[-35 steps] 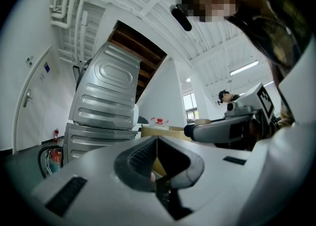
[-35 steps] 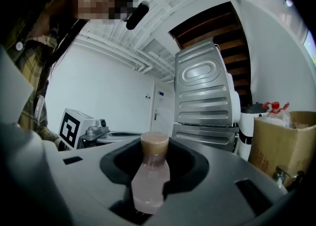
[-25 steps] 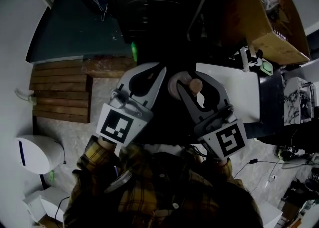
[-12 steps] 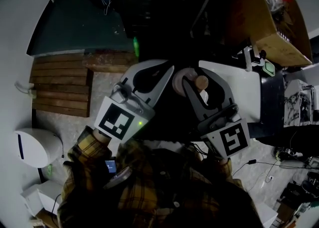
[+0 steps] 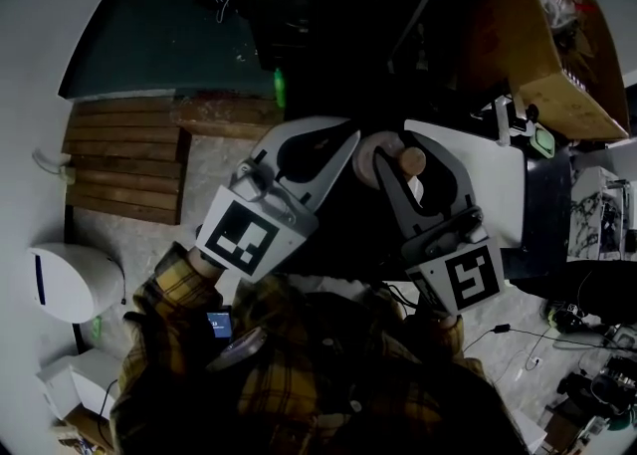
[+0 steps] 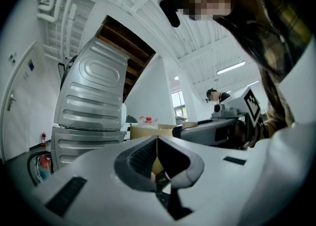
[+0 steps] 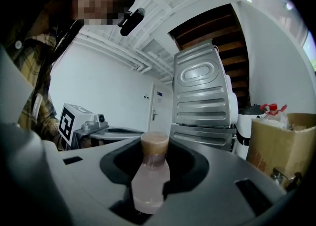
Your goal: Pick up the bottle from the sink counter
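A small pinkish bottle (image 7: 149, 178) with a tan cap stands upright between the jaws of my right gripper (image 7: 150, 163), which is shut on its body. In the head view the same bottle (image 5: 390, 156) shows at the tips of the right gripper (image 5: 403, 158), held out level in front of the person. My left gripper (image 5: 344, 136) hovers close beside it on the left, not touching the bottle. Seen in its own view, the left gripper (image 6: 157, 139) has its jaws closed together with nothing between them.
A silver ribbed appliance (image 7: 202, 101) stands ahead. An open cardboard box (image 7: 279, 143) sits to the right, with a red-capped container behind it. Below lie a white counter (image 5: 488, 179), a wooden slatted board (image 5: 124, 159) and a white rounded unit (image 5: 70, 294).
The head view has drifted slightly. Both grippers keep their stance, and the bottle stays in the right one.
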The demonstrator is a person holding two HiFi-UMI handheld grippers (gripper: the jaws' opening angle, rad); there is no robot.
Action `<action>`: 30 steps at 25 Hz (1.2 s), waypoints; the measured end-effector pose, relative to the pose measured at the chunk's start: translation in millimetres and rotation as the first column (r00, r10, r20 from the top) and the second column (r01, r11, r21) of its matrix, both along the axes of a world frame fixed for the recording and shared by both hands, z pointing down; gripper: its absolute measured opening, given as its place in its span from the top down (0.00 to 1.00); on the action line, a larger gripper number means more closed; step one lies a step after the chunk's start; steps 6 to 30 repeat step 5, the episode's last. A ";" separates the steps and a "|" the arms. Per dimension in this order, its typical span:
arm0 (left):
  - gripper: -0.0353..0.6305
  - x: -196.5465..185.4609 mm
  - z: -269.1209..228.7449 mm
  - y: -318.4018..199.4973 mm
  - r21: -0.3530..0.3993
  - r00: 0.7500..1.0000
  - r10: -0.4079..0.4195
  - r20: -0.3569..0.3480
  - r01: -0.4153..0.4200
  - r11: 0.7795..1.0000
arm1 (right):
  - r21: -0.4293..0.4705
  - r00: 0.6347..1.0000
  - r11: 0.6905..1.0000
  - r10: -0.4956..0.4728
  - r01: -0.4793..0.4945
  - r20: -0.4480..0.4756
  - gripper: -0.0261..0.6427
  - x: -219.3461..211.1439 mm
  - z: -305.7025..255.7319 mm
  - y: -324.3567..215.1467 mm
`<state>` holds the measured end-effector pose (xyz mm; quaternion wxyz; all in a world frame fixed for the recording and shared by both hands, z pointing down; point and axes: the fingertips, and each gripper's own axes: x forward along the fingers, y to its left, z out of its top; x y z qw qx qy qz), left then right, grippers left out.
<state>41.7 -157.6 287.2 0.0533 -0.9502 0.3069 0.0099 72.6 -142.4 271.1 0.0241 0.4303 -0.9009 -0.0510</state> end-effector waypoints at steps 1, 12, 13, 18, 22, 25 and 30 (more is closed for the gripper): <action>0.92 1.5 0.3 0.4 0.001 1.000 0.003 0.004 -0.003 1.000 | 0.001 1.000 1.000 0.002 -0.002 0.001 0.75 1.5 0.1 0.2; 0.92 6.3 -1.5 0.1 0.011 1.000 0.015 0.010 -0.015 1.000 | 0.003 1.000 1.000 0.015 -0.015 -0.002 0.75 7.7 0.0 0.2; 0.92 6.3 -1.5 0.1 0.011 1.000 0.015 0.010 -0.015 1.000 | 0.003 1.000 1.000 0.015 -0.015 -0.002 0.75 7.7 0.0 0.2; 0.92 6.3 -1.5 0.1 0.011 1.000 0.015 0.010 -0.015 1.000 | 0.003 1.000 1.000 0.015 -0.015 -0.002 0.75 7.7 0.0 0.2; 0.92 6.3 -1.5 0.1 0.011 1.000 0.015 0.010 -0.015 1.000 | 0.003 1.000 1.000 0.015 -0.015 -0.002 0.75 7.7 0.0 0.2; 0.92 6.3 -1.5 0.1 0.011 1.000 0.015 0.010 -0.015 1.000 | 0.003 1.000 1.000 0.015 -0.015 -0.002 0.75 7.7 0.0 0.2; 0.92 6.3 -1.5 0.1 0.011 1.000 0.015 0.010 -0.015 1.000 | 0.003 1.000 1.000 0.015 -0.015 -0.002 0.75 7.7 0.0 0.2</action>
